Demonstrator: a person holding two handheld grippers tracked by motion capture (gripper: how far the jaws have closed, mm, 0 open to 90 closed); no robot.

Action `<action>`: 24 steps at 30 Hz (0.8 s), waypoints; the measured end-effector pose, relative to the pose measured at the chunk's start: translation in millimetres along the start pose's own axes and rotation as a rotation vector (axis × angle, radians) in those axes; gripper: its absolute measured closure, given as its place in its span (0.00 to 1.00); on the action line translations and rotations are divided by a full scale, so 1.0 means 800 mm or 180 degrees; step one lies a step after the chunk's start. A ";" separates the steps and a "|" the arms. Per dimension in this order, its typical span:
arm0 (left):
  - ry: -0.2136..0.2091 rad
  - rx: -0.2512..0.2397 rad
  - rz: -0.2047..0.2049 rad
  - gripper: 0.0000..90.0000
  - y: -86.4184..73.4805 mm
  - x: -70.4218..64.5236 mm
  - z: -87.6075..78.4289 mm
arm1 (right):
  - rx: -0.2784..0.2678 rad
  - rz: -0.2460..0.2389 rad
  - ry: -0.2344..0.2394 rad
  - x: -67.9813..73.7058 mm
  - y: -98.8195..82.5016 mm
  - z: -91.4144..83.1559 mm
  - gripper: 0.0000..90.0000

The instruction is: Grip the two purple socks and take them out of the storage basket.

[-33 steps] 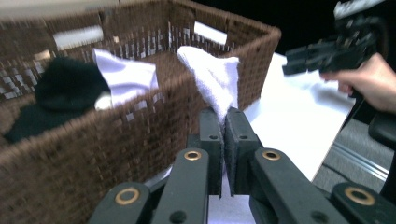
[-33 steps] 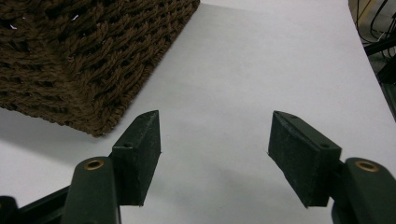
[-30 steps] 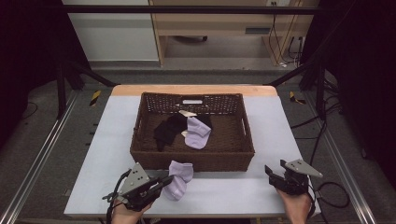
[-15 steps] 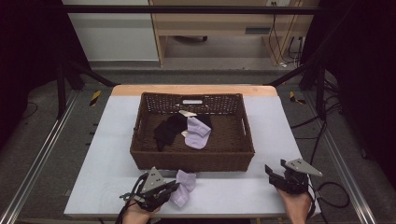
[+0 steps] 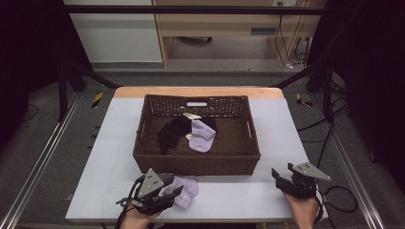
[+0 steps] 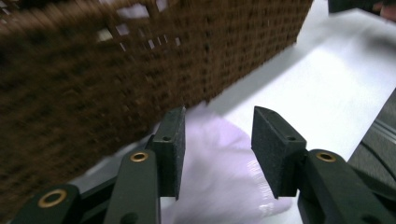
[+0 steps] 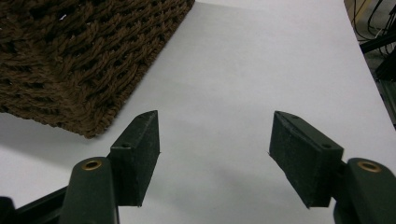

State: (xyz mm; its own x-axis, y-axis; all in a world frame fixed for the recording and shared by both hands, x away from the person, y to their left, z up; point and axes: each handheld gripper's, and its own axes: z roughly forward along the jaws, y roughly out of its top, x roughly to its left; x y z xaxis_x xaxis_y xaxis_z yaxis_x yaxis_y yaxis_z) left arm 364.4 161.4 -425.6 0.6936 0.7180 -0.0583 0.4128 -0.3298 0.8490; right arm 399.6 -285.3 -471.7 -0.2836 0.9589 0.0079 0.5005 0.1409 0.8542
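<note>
Reaching over a pale purple sock [image 5: 185, 190], the left gripper [image 5: 168, 196] sits at the near edge of the white counter [image 5: 239, 196]. Its two black fingers [image 6: 171, 149] are spread apart, one on each side of the sock. In the left gripper view the sock is between them, but they are not squeezing it yet. The sock lies flat on the counter, just in front of the brown woven basket [image 5: 197, 163], and its far end looks close to the basket's wall.

The sock looks soft and floppy, and it is surely very light. It will bend and hang down when it is lifted. It will not break, and cloth like this should not slip much. A good place to pinch is the thick bunched middle, where the cloth is folded up a bit. A pinch at a thin flat edge might miss.

The right gripper [image 5: 285, 179] rests over on the right side of the counter, well apart from the sock. Its fingers [image 7: 137, 154] are wide apart and hold nothing, with bare counter under them.

Farther off, inside the basket, lie another pale purple sock [image 5: 202, 135] and a black sock [image 5: 171, 133], touching each other.
</note>
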 end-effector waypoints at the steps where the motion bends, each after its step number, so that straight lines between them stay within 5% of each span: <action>1: 0.0031 -0.0070 -0.0010 0.59 0.008 0.003 -0.006 | -0.0001 -0.0016 -0.0009 -0.001 0.000 0.001 0.37; 11: 0.0100 -0.0442 -0.0081 0.58 0.060 0.021 -0.025 | -0.0004 -0.0013 -0.0020 0.001 0.001 0.002 0.39; 17: 0.0114 -0.0503 -0.0108 0.58 0.087 0.030 -0.021 | -0.0006 0.0005 -0.0016 0.000 0.001 0.001 0.40; 24: 0.0276 -0.0564 -0.0015 0.59 0.131 0.040 -0.005 | 0.0002 -0.0014 -0.0012 0.000 0.002 0.002 0.41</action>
State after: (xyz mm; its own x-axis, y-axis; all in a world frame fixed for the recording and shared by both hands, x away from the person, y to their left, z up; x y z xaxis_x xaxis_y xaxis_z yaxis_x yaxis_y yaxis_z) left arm 427.2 152.0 -336.4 0.6351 0.7720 -0.0235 0.3001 -0.2186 0.9285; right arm 401.8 -284.7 -471.4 -0.2827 0.9592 0.0023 0.4997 0.1452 0.8540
